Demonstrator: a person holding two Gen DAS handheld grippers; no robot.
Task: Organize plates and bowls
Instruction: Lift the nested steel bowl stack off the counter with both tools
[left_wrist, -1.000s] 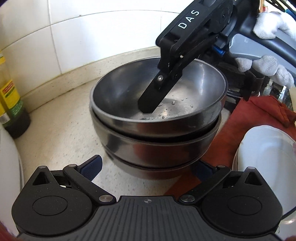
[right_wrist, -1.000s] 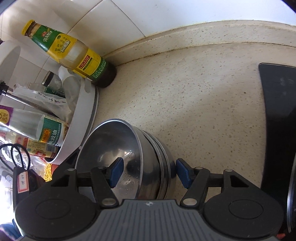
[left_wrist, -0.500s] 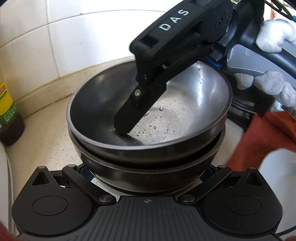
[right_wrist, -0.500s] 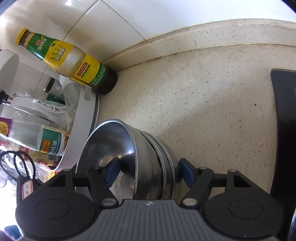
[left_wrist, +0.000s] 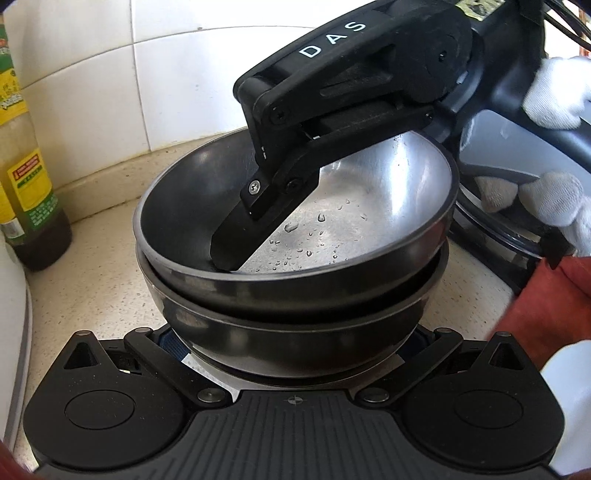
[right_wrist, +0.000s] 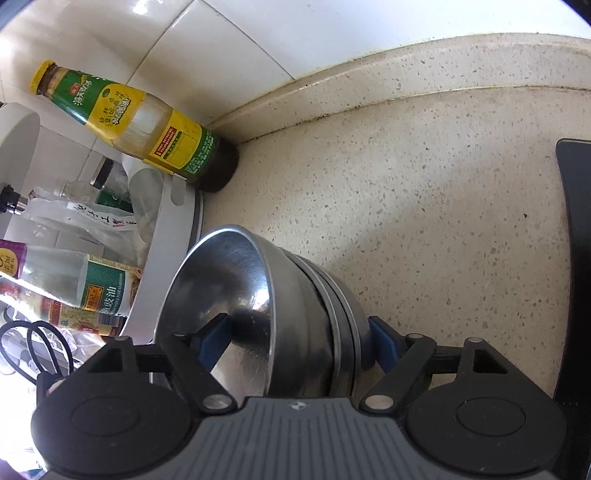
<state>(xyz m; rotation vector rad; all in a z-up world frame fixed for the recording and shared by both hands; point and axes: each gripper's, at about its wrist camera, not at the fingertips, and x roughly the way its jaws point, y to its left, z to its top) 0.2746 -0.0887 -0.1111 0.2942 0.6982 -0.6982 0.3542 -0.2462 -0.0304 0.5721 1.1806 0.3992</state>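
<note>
Bowls, steel, nested in a stack, rims up; top one holds only water drops. Right gripper pinches the stack wall, one finger inside. Left gripper spread around the stack base. Stack over speckled counter, near bottle and tiled wall.

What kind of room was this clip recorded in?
Most likely a home kitchen: a speckled stone countertop against white wall tiles, an oil bottle in the corner, and stacked steel bowls.

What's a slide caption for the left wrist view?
Right claw grips nested steel bowls by the rim; left claw straddles the stack's base.
</note>
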